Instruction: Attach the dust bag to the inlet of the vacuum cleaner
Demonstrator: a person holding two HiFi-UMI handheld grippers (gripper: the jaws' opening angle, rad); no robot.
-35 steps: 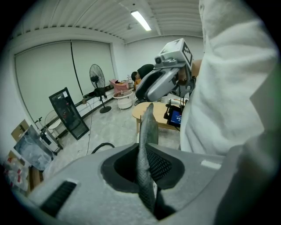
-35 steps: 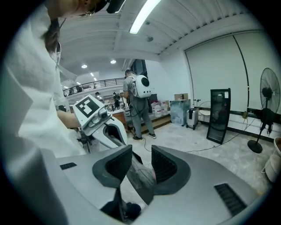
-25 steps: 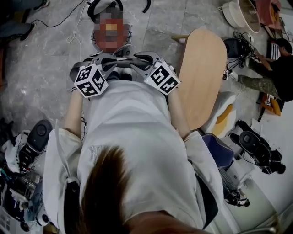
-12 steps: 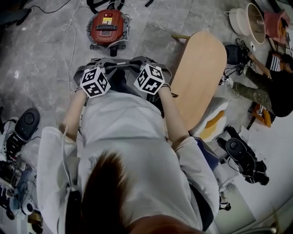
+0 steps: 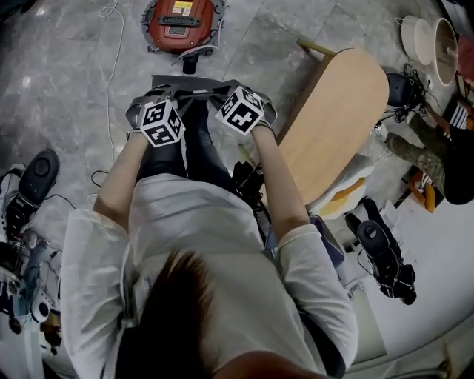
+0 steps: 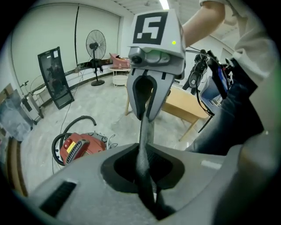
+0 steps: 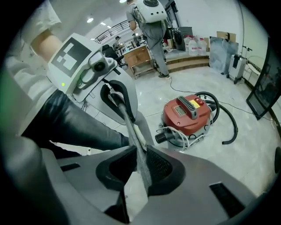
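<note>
The grey dust bag [image 5: 194,92] is stretched as a strip between my two grippers, just in front of the person's knees. My left gripper [image 5: 160,96] is shut on one end of the grey dust bag [image 6: 144,132]. My right gripper [image 5: 222,90] holds the other end of the bag [image 7: 131,127]; its jaws have just eased a little wider, and the fabric stays pinched between the pads. The red vacuum cleaner [image 5: 183,22] stands on the floor beyond, its black inlet [image 5: 189,65] facing the grippers. The vacuum cleaner [image 7: 189,116] and its inlet [image 7: 161,137] also show in the right gripper view.
A wooden table [image 5: 333,126] stands close on the right. A white cable [image 5: 111,66] trails over the marble floor at left. Camera gear lies at left [image 5: 33,185] and right [image 5: 381,252]. The vacuum's black hose [image 7: 228,118] curls behind it. A person [image 7: 153,30] stands farther back.
Both grippers have come down toward the floor with the bag stretched between them. The person's legs now show beneath the arms, and the vacuum sits higher in the head view.
</note>
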